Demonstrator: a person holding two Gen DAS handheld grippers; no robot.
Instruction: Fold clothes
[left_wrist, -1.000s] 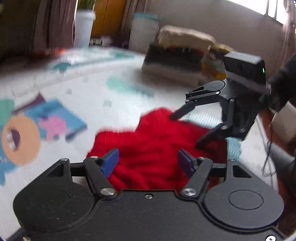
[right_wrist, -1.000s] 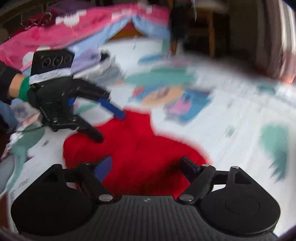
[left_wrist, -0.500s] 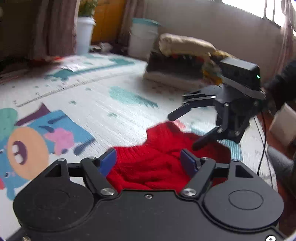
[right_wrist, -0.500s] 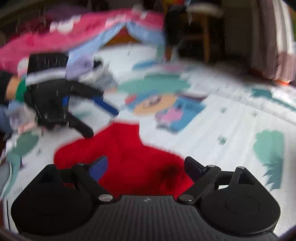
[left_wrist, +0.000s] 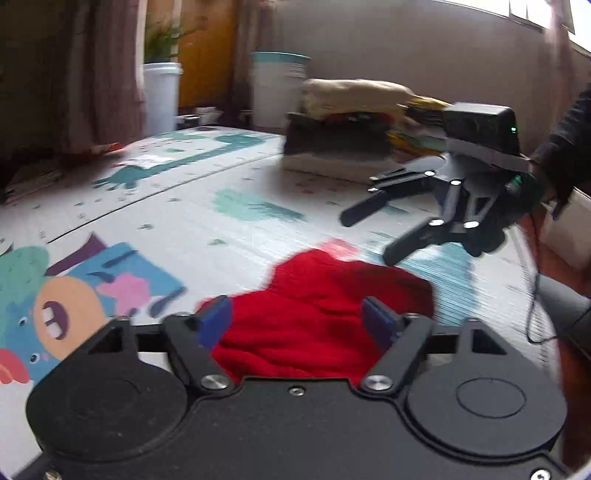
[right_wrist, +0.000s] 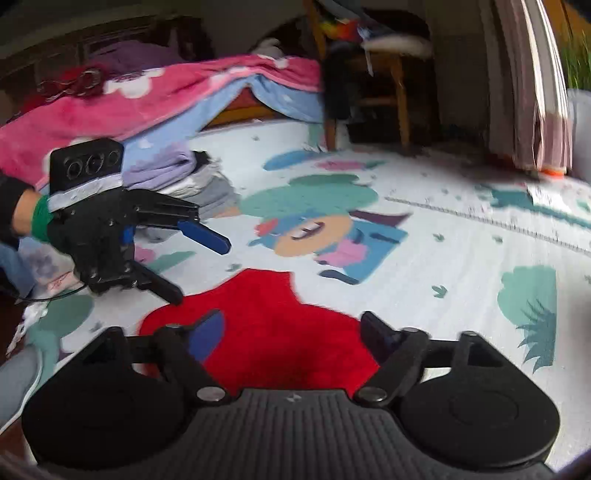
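Cartoon animals and trees cover the pale play mat (left_wrist: 229, 177) that spreads across the floor, and on it lies a red knitted garment (left_wrist: 317, 314), crumpled into a low heap just ahead of both cameras. Behind it, in the left wrist view, a stack of folded clothes (left_wrist: 343, 129) sits on the mat near a white bin (left_wrist: 277, 88) and a potted plant (left_wrist: 160, 85). From the right wrist view, a pink blanket (right_wrist: 155, 92) drapes over bedding at the back, with a wooden chair (right_wrist: 384, 74) beside it and another pile of folded clothes (right_wrist: 184, 177) (lilac and grey) near the left gripper.

The left gripper (left_wrist: 295, 321) hangs over the near part of the red garment with its jaws apart; they have just been closing, and the cloth shows between them without being pinched. The right gripper (right_wrist: 291, 332) likewise has its jaws apart and just been closing, above the garment's other side, nothing clamped. A dark-sleeved hand (right_wrist: 22, 214) holds the left gripper.
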